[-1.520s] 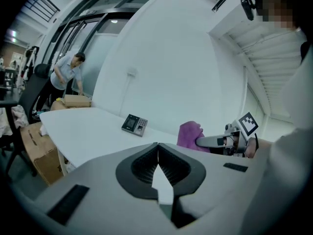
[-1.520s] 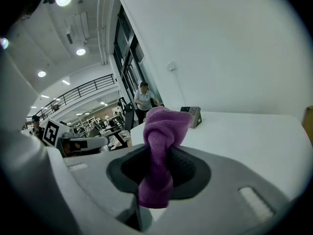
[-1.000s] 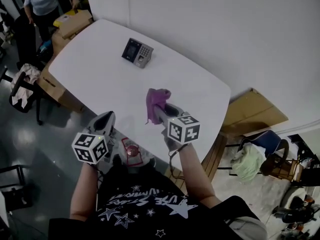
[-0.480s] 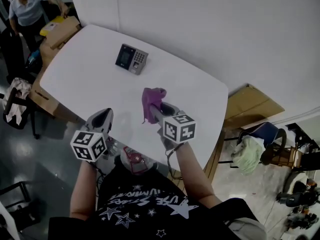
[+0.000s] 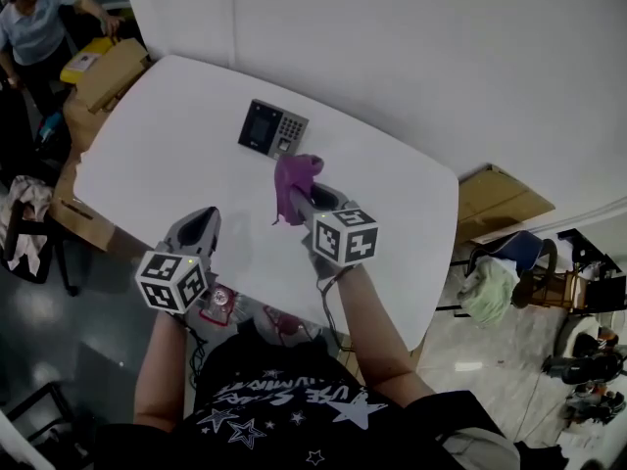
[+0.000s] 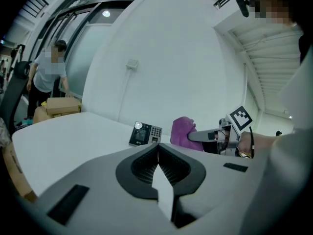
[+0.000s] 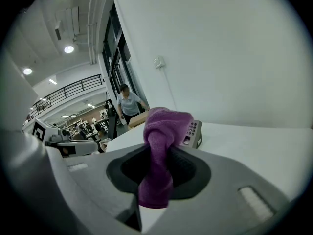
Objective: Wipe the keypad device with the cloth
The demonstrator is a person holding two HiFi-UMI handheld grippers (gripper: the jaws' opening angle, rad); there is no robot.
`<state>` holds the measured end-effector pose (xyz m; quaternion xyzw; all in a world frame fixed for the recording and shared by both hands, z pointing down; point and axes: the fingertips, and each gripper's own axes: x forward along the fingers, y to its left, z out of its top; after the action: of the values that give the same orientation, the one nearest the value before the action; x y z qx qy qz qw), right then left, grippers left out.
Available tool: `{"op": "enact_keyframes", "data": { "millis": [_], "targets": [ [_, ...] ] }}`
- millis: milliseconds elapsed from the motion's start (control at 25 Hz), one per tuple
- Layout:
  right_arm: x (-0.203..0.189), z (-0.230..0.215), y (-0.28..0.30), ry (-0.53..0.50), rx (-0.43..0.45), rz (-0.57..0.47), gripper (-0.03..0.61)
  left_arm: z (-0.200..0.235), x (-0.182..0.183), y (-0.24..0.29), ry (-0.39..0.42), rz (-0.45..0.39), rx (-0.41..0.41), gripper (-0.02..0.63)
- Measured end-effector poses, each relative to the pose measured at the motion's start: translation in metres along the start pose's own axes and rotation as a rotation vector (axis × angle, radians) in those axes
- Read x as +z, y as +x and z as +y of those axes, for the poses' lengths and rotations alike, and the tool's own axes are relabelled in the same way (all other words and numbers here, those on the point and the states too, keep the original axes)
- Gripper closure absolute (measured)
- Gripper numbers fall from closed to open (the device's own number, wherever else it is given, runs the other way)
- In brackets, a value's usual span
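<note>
Keypad device (image 5: 272,128): nearer than before, just ahead of right gripper (image 5: 296,196) clamping the cloth (image 5: 294,176); contact seemingly not yet made. Left gripper (image 5: 203,225) closed, empty.

A white table (image 5: 176,135) stands before a plain white wall (image 5: 411,57) at twelve o'clock. Cardboard boxes (image 5: 103,71) sit at ten o'clock and a cloth-draped chair (image 5: 495,292) at four. The grey floor (image 5: 59,311) is glossy.

keypad device (image 7: 192,133): left part behind cloth (image 7: 159,153) | its print: perhaps too small
</note>
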<state>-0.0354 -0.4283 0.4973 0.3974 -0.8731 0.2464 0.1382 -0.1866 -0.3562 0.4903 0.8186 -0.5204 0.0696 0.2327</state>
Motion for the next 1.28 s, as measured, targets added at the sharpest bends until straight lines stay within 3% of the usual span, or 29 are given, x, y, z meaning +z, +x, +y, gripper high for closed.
{"op": "enact_keyframes", "data": {
  "millis": [520,1000,1280],
  "targets": [
    [0.022,0.011,0.101,-0.042,-0.080,-0.017,0.479,0.070,0.014,0.026,-0.013,-0.001,-0.041,0.606],
    [0.028,-0.009,0.179,-0.004,-0.179,0.020,0.479,0.128,0.018,0.029,-0.034,-0.010,-0.008,0.606],
    [0.033,-0.019,0.204,-0.020,-0.208,0.028,0.479,0.138,0.022,0.032,-0.038,-0.007,0.007,0.606]
  ]
}}
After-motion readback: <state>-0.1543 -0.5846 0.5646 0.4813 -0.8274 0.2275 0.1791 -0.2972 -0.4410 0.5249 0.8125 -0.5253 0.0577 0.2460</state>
